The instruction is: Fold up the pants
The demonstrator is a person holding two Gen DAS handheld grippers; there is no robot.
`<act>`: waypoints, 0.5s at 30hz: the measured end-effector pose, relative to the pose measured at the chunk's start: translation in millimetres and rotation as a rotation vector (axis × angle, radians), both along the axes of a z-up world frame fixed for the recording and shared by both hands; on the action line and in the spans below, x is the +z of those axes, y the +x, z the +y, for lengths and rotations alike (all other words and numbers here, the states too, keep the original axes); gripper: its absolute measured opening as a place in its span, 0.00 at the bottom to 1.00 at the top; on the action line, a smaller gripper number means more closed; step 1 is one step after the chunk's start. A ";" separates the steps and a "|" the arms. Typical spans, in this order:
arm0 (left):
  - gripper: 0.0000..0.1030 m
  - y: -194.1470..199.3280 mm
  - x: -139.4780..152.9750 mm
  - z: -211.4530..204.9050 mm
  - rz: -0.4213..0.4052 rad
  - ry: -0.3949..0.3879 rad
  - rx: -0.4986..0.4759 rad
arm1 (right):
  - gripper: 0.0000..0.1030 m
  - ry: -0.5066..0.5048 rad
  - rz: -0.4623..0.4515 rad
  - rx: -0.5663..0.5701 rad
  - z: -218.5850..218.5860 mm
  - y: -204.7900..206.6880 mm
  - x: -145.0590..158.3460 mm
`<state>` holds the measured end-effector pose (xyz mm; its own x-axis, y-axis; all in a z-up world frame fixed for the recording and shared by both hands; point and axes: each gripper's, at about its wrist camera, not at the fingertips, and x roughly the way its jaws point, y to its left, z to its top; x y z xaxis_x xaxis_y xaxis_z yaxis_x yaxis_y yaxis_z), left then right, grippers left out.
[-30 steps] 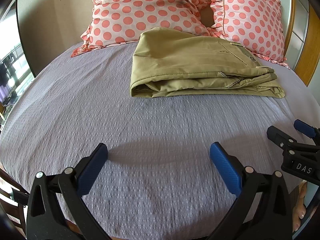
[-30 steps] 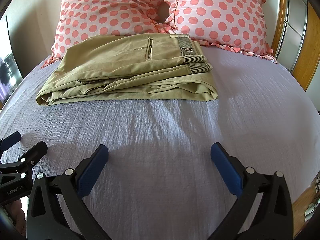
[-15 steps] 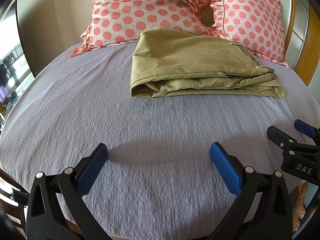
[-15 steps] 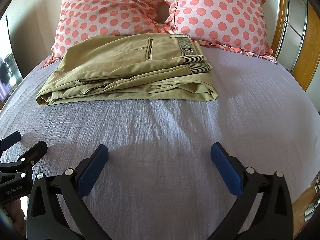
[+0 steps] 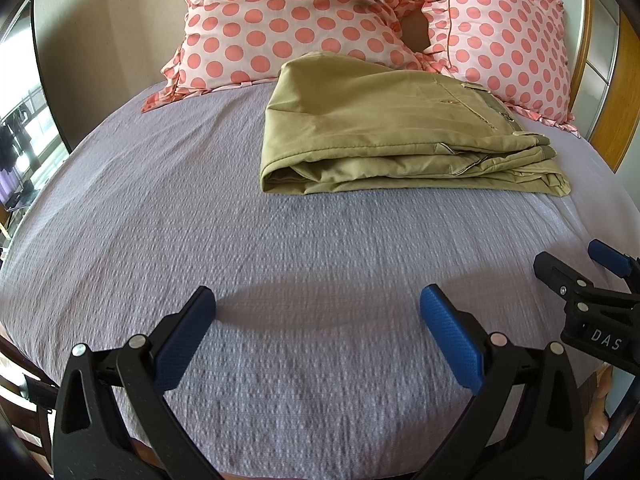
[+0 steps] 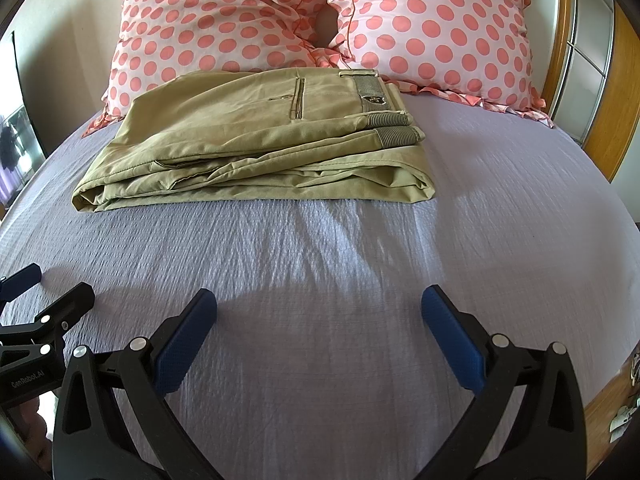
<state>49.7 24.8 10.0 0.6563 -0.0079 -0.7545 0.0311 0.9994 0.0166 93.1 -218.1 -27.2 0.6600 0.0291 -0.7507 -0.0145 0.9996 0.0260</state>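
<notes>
The khaki pants (image 5: 392, 132) lie folded in a flat stack on the lilac bedspread (image 5: 200, 220), just in front of the pillows; they also show in the right wrist view (image 6: 264, 144), waistband to the right. My left gripper (image 5: 318, 324) is open and empty, low over the near part of the bed, well short of the pants. My right gripper (image 6: 320, 324) is open and empty, also near the bed's front edge. Each gripper shows at the edge of the other's view: the right gripper (image 5: 592, 280), the left gripper (image 6: 40, 300).
Two pink pillows with coral dots (image 6: 248, 20) (image 6: 440, 28) lean at the head of the bed. A wooden headboard and frame (image 6: 616, 92) stand at the right. A window (image 5: 24, 128) is at the left.
</notes>
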 end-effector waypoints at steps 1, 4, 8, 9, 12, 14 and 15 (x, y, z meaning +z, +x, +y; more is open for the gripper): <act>0.98 -0.7 -0.3 -0.1 0.000 0.000 0.000 | 0.99 0.000 0.000 0.000 0.3 0.0 -0.2; 0.98 -0.4 0.2 -0.1 0.000 0.000 0.000 | 0.99 0.000 0.000 0.000 0.1 0.0 -0.2; 0.98 0.2 0.5 0.0 0.000 0.000 -0.001 | 0.99 0.000 0.000 0.001 0.1 0.1 -0.2; 0.98 0.1 0.5 0.0 0.000 0.000 -0.001 | 0.99 0.000 0.000 0.001 -0.2 0.1 0.0; 0.98 0.2 0.6 0.1 0.000 0.000 -0.002 | 0.99 0.000 0.000 0.000 -0.1 0.1 0.0; 0.98 0.2 0.6 0.3 0.000 0.000 -0.002 | 0.99 0.000 0.000 0.001 0.1 0.1 -0.2; 0.98 -0.4 0.3 0.1 0.000 0.000 -0.002 | 0.99 0.000 -0.001 0.001 0.0 0.1 -0.2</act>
<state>49.3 24.9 10.3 0.6564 -0.0093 -0.7544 0.0327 0.9993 0.0161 93.2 -218.1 -27.4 0.6606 0.0295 -0.7501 -0.0154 0.9995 0.0258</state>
